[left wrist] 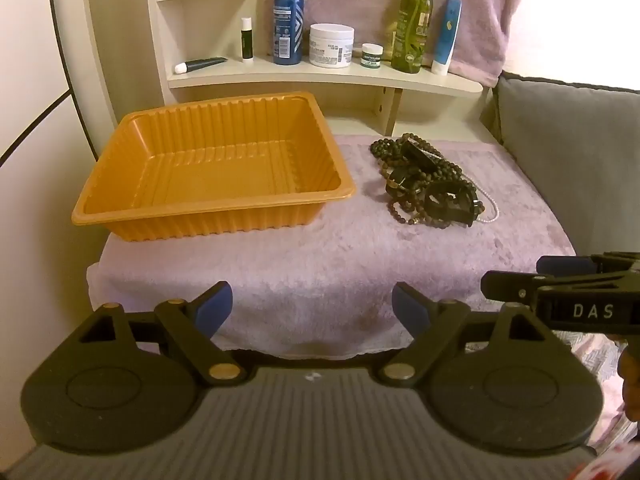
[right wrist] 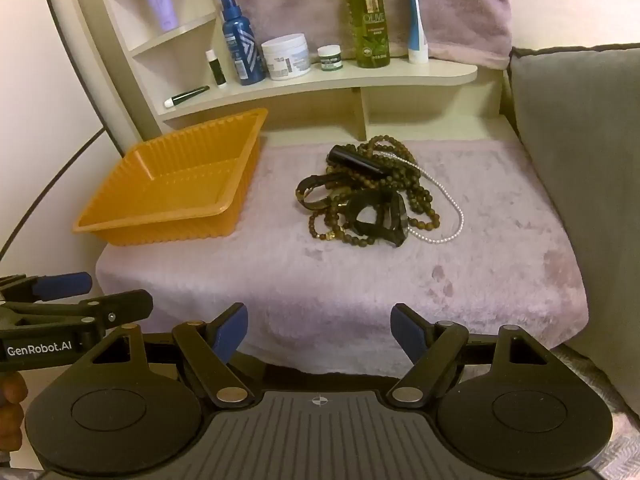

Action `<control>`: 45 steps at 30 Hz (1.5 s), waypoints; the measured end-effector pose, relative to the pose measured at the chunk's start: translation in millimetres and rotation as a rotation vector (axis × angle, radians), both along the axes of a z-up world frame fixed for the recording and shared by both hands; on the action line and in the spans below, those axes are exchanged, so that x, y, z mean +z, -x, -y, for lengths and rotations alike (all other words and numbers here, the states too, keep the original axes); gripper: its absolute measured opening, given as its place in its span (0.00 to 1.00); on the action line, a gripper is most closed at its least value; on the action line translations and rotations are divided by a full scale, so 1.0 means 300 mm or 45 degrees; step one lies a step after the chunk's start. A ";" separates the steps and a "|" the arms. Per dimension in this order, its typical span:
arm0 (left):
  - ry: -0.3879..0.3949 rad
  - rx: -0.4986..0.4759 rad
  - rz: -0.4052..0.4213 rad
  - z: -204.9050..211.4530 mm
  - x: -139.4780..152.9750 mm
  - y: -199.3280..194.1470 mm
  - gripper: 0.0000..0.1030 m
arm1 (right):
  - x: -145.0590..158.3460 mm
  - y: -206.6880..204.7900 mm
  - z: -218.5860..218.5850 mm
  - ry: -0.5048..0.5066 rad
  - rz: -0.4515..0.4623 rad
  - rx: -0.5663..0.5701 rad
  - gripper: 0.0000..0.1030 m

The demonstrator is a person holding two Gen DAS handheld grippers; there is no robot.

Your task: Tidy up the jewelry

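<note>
A pile of jewelry (left wrist: pixel 430 184) lies on a lilac towel (left wrist: pixel 320 272): dark bead strings, black bangles, a thin pearl strand (right wrist: pixel 452 216) and a black tube (right wrist: pixel 356 162). The pile also shows in the right wrist view (right wrist: pixel 372 200). An empty orange ribbed tray (left wrist: pixel 216 168) stands to its left, also seen in the right wrist view (right wrist: pixel 180 188). My left gripper (left wrist: pixel 312 312) is open and empty, short of the towel's near edge. My right gripper (right wrist: pixel 320 332) is open and empty, also near that edge, and shows at the right of the left wrist view (left wrist: pixel 520 280).
A cream shelf (left wrist: pixel 320 76) behind the towel holds a blue spray bottle (left wrist: pixel 288 20), a white jar (left wrist: pixel 331 45), a green bottle (left wrist: pixel 412 24) and tubes. A grey cushion (right wrist: pixel 580 152) rises on the right. A white wall panel stands at the left.
</note>
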State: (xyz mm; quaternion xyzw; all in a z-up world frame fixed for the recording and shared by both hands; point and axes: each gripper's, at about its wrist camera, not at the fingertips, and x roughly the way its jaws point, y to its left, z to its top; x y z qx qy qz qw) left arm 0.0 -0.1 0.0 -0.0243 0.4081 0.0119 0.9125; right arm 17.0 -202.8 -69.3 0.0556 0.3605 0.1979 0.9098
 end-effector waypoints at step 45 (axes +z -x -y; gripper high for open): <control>0.015 0.000 0.010 -0.002 -0.001 0.000 0.83 | 0.011 0.004 -0.004 -0.001 0.008 -0.001 0.76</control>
